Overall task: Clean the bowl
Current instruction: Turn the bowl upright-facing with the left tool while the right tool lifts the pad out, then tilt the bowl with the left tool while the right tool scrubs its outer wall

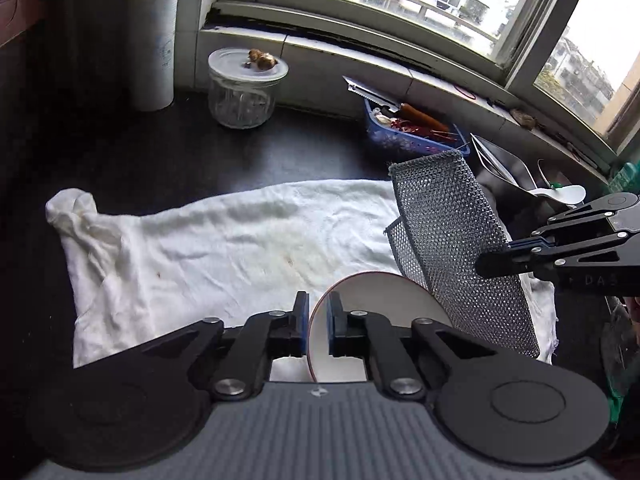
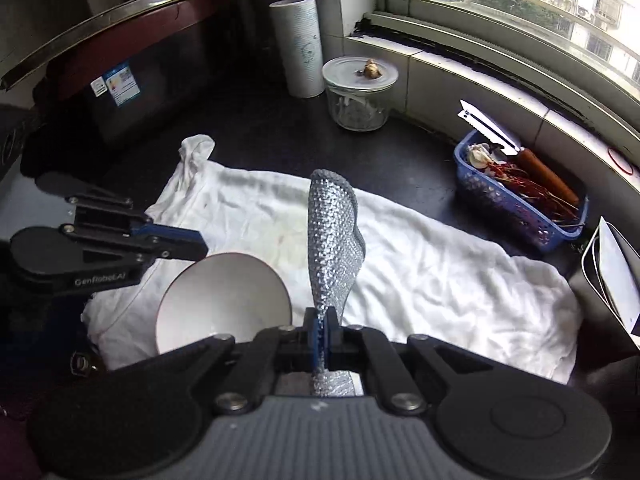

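My left gripper is shut on the rim of a white bowl with a thin red edge, holding it tilted above a white cloth. In the right wrist view the bowl sits at lower left with the left gripper clamped on its far rim. My right gripper is shut on a silver mesh scouring cloth that stands up in front of it, just right of the bowl. In the left wrist view the scouring cloth hangs over the bowl's right side from the right gripper.
Black countertop under the cloth. At the back stand a glass jar with a lid and a paper roll. A blue basket with a knife and scraps sits right by the window ledge. Metal trays stand at far right.
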